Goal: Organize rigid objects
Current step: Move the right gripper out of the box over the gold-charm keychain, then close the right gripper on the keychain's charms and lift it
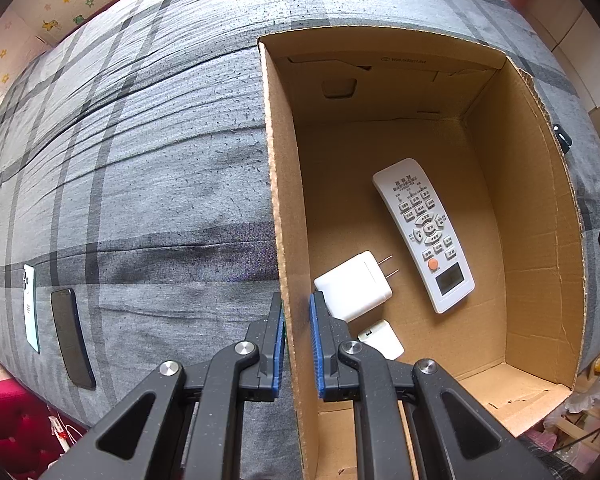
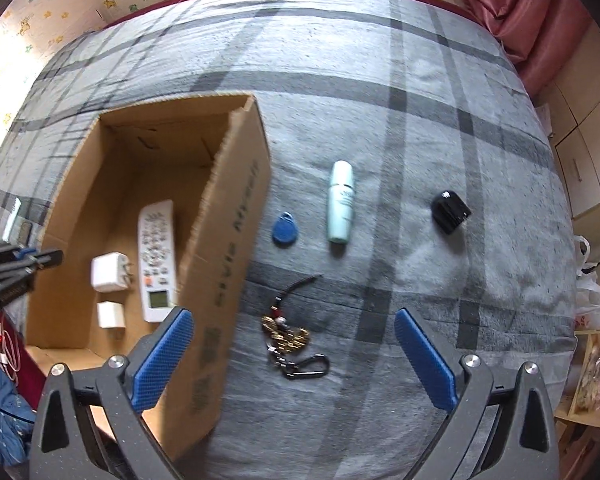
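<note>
Plaid bed (image 2: 420, 120), cardboard box (image 1: 288, 200) — left gripper (image 1: 297, 344) clamped.

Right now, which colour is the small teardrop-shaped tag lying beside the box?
The tag is blue, seen best in the right wrist view.

Grey plaid bedspread (image 2: 380, 120), brown cardboard box (image 1: 532, 240), white remote (image 1: 424, 232), blue key fob (image 2: 285, 229).
</note>
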Demonstrator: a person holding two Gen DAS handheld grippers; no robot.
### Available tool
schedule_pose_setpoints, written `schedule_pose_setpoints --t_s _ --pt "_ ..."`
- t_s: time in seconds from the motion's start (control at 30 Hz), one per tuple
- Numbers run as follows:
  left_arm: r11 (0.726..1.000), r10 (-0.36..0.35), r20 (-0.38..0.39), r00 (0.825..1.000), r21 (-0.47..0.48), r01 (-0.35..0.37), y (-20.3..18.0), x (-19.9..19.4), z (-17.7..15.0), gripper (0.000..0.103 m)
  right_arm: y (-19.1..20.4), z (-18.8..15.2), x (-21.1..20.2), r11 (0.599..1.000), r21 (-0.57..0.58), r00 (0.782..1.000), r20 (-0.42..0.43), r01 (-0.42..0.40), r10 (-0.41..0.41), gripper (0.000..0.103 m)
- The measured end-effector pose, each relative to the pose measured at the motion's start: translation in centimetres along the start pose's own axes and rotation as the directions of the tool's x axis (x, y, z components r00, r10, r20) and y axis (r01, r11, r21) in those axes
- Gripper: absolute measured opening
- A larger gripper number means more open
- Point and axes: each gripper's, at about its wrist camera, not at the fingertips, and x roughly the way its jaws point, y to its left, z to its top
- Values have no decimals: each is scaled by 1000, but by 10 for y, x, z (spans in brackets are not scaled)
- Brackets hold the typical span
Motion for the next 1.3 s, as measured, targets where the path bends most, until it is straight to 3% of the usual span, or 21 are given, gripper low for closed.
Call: schedule_pose_setpoints --t_s 0.37,0.73,1.2,1.3 --pt "1000 11 0 1000 0 -11 -4 -1 0 12 -25 -33 42 1000 1 996 -81 21 -21 103" --pt "1000 21 -1 1000 1 -21 -6 -2 1 12 -19 -54 85 999 -50 989 -148 12 -19 103" --pt "1000 23 -8 1000 -11 -23 -5 0 2 12 -2 -57 120 999 -49 979 -202 -4 -6 102" --pt "1000 23 -8 1000 -14 -23 -5 0 2 12 2 -53 127 998 -61 978 -209 -13 0 96"
